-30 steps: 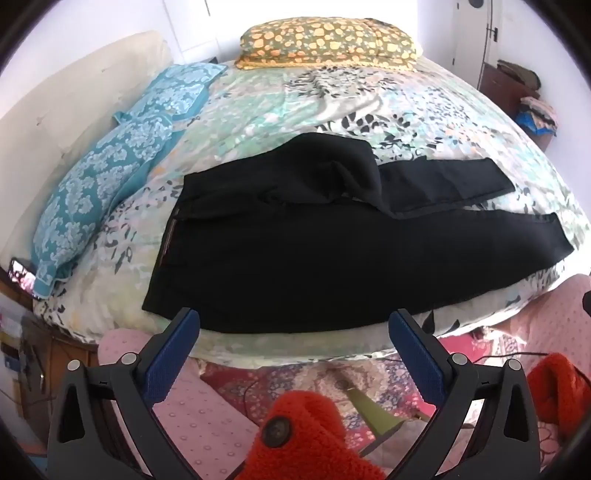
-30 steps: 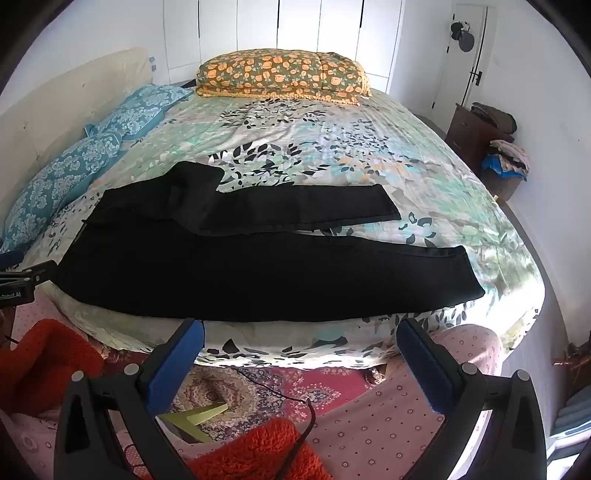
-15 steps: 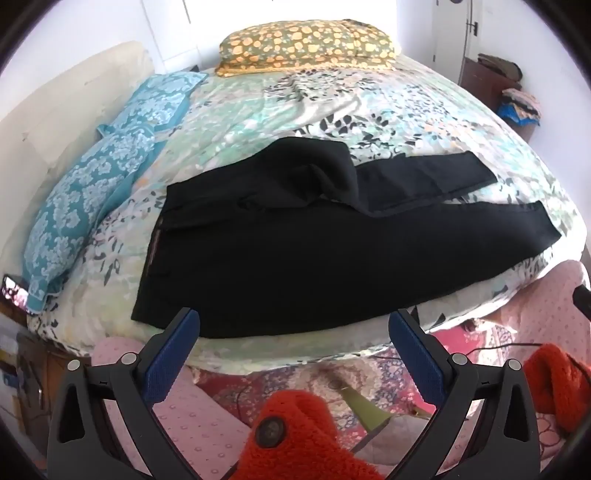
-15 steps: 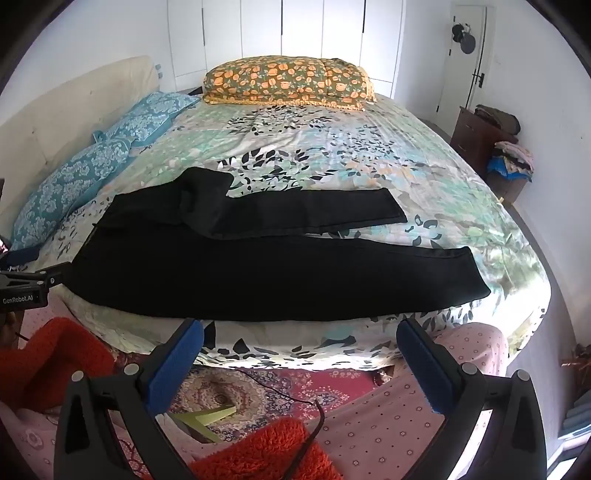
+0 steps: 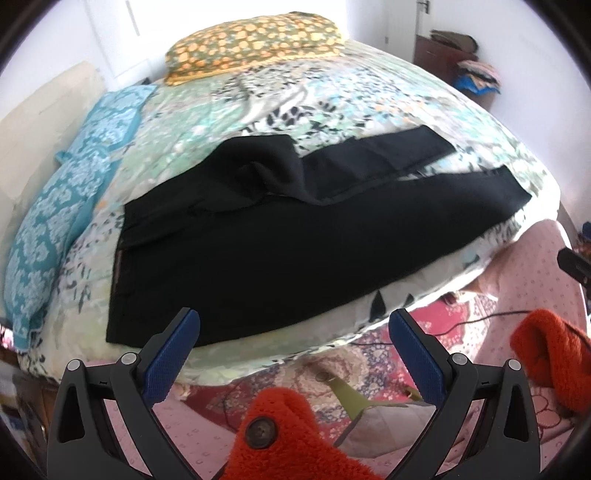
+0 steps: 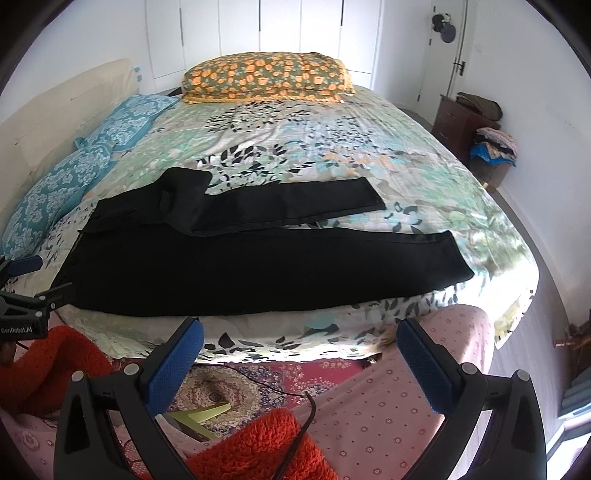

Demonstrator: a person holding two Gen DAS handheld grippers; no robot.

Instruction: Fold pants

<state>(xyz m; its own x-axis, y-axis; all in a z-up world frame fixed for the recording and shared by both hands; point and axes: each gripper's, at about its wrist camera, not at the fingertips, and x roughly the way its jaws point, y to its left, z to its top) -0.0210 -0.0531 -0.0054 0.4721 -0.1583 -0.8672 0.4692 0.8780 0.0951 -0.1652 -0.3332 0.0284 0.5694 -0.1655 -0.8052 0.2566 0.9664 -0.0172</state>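
I see both units have closed in on the bed (image 6: pixel 369 155): left gripper (image 5: pixel 295 332) and right gripper (image 6: pixel 299 343) spread wide, empty; black pants (image 6: pixel 258 266) unchanged, flat along near edge

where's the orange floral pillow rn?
Both wrist views: the orange floral pillow lies at the bed's far edge, beyond the black pants, right of the blue pillows.

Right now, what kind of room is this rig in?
A home bedroom, most likely. A large bed with a floral cover fills the view, an orange-flowered pillow lies at its far end, and white wardrobe doors line the back wall. Black pants lie spread along the bed's near edge.
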